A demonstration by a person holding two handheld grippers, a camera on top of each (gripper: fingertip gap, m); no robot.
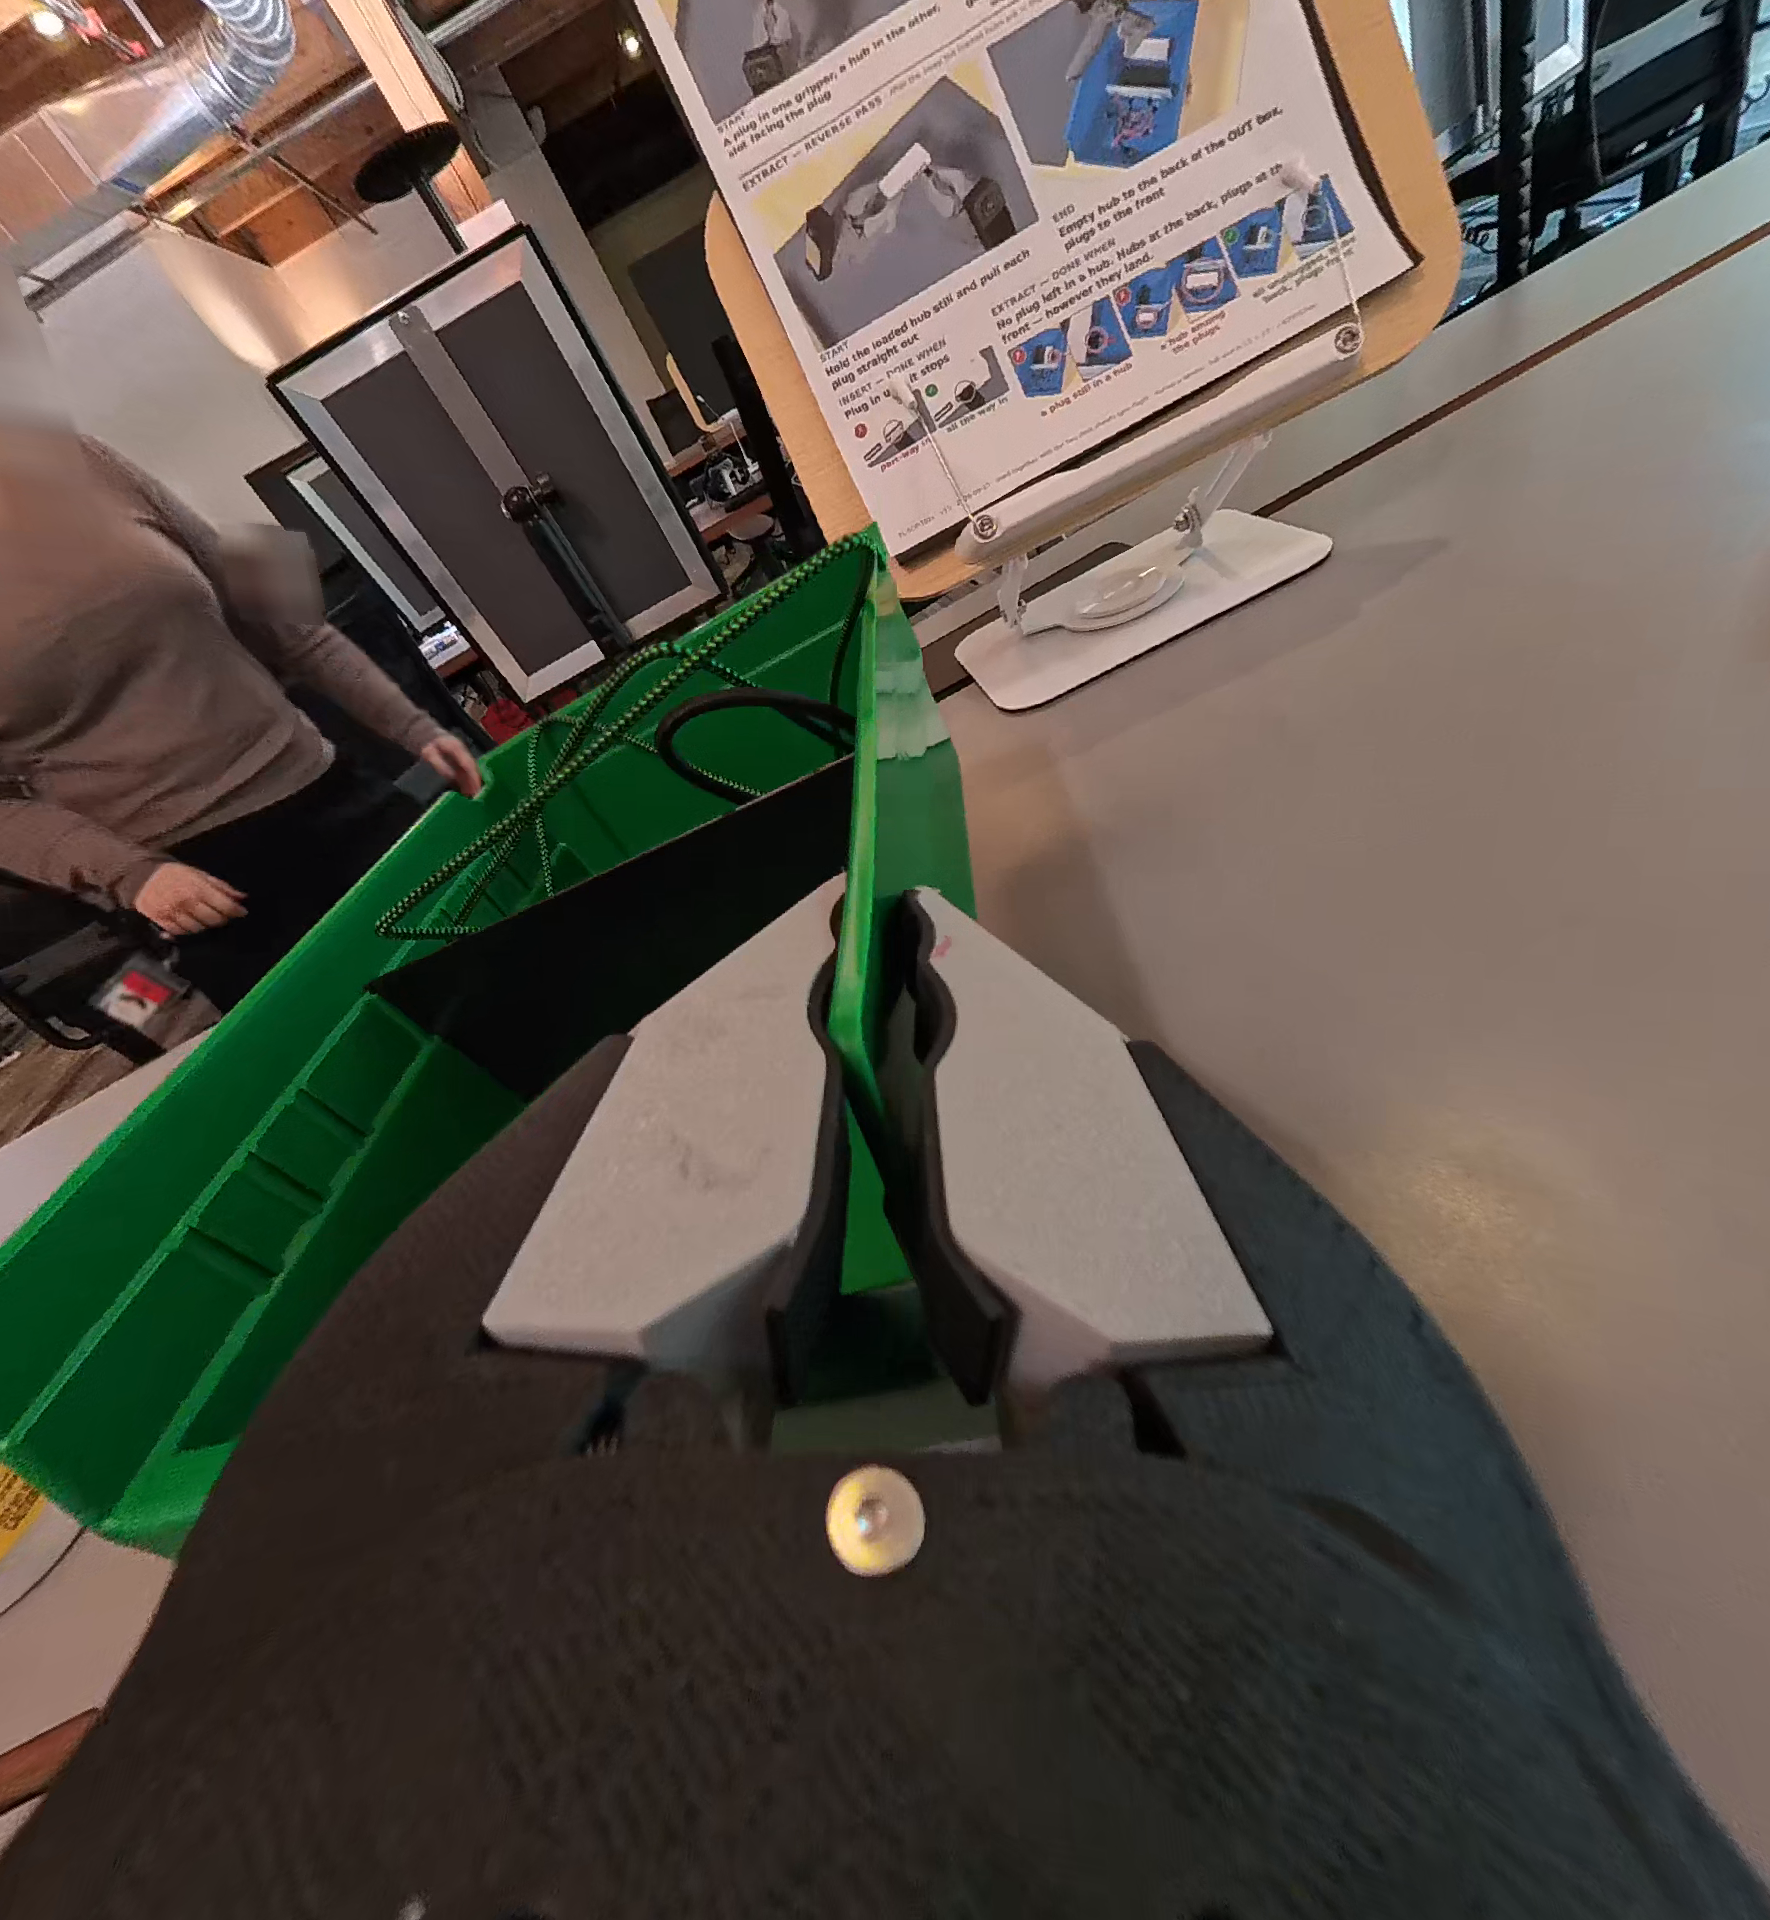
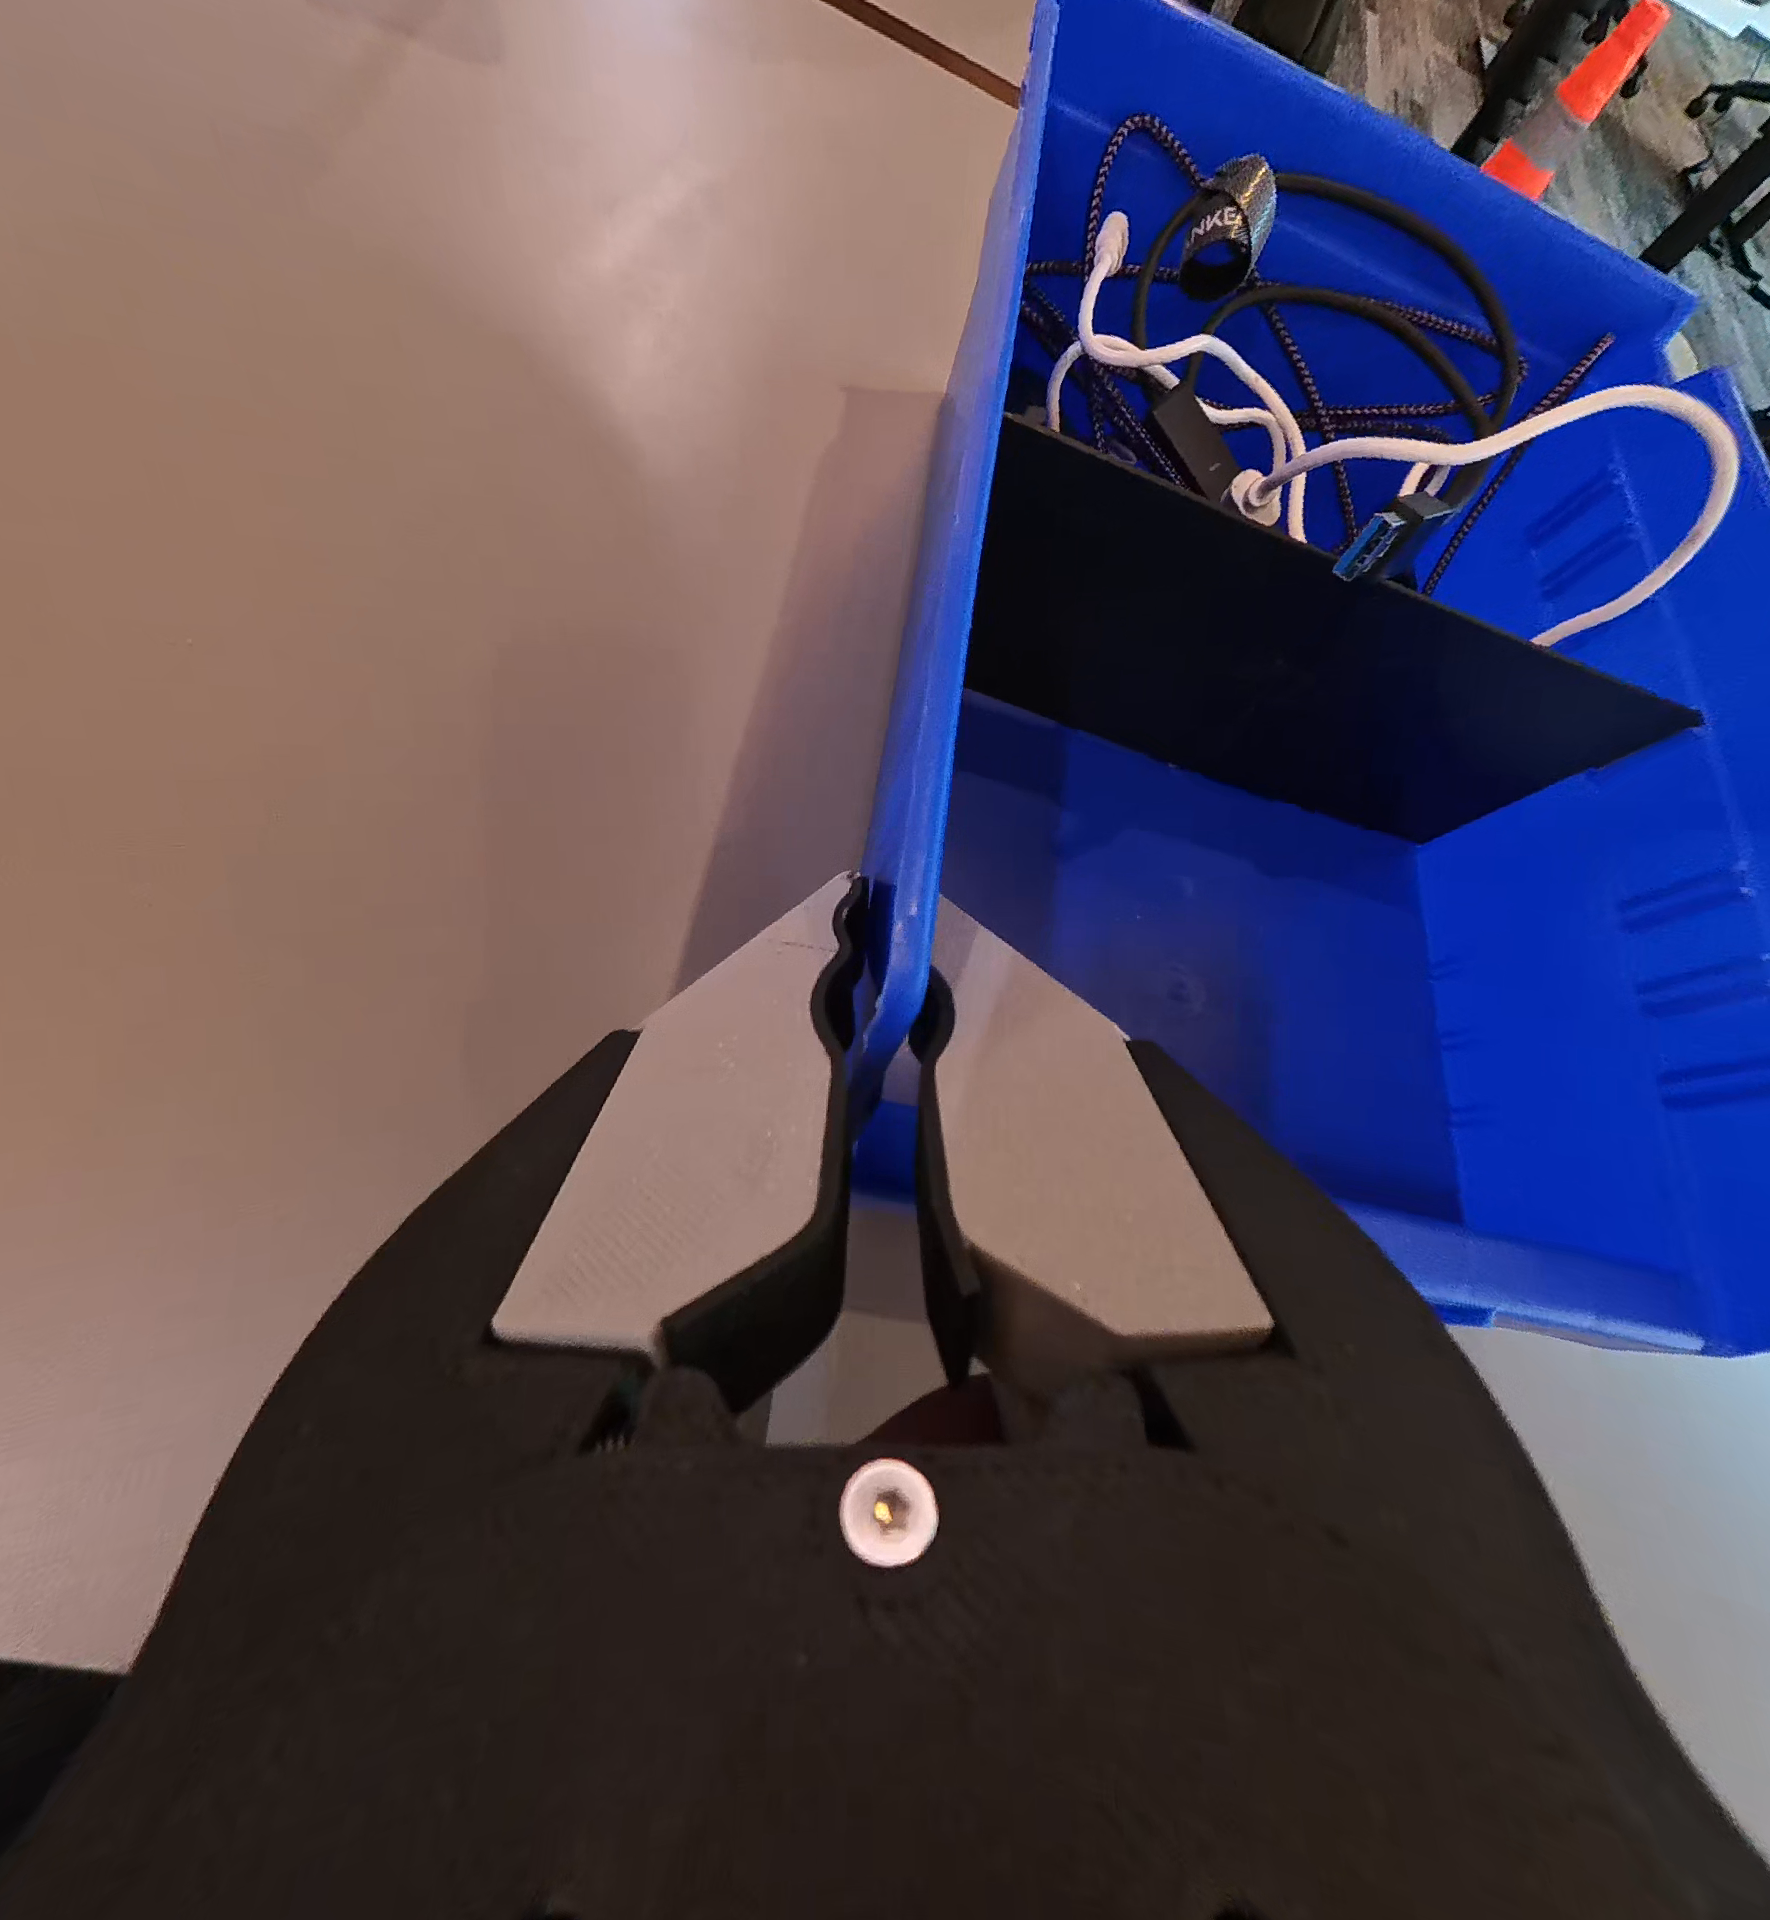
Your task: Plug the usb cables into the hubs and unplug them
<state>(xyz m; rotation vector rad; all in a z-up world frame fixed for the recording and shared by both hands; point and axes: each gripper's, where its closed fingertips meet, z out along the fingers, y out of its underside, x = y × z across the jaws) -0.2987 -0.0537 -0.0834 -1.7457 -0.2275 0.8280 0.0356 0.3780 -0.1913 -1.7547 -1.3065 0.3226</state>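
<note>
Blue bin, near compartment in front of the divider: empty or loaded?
Empty as far as shown: the blue bin shows bare floor before the black divider; cables lie behind it.

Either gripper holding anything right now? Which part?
Both are. Left gripper is shut on the green bin, clamping its side-wall rim. Right gripper is shut on the blue bin, also at its side-wall rim.

The left gripper (image 1: 876,914) has a broad matte-black printed body with a layered texture; a silver round-head screw (image 1: 875,1519) sits at its centre; two pale grey wedge fingers (image 1: 683,1132) taper toward 12 o'clock, each lined with a wavy black pad; a small red mark shows near the tip at 1 o'clock; the right gripper (image 2: 886,914) matches it, with a whitish screw (image 2: 888,1512) and grey fingers (image 2: 715,1132).
</note>
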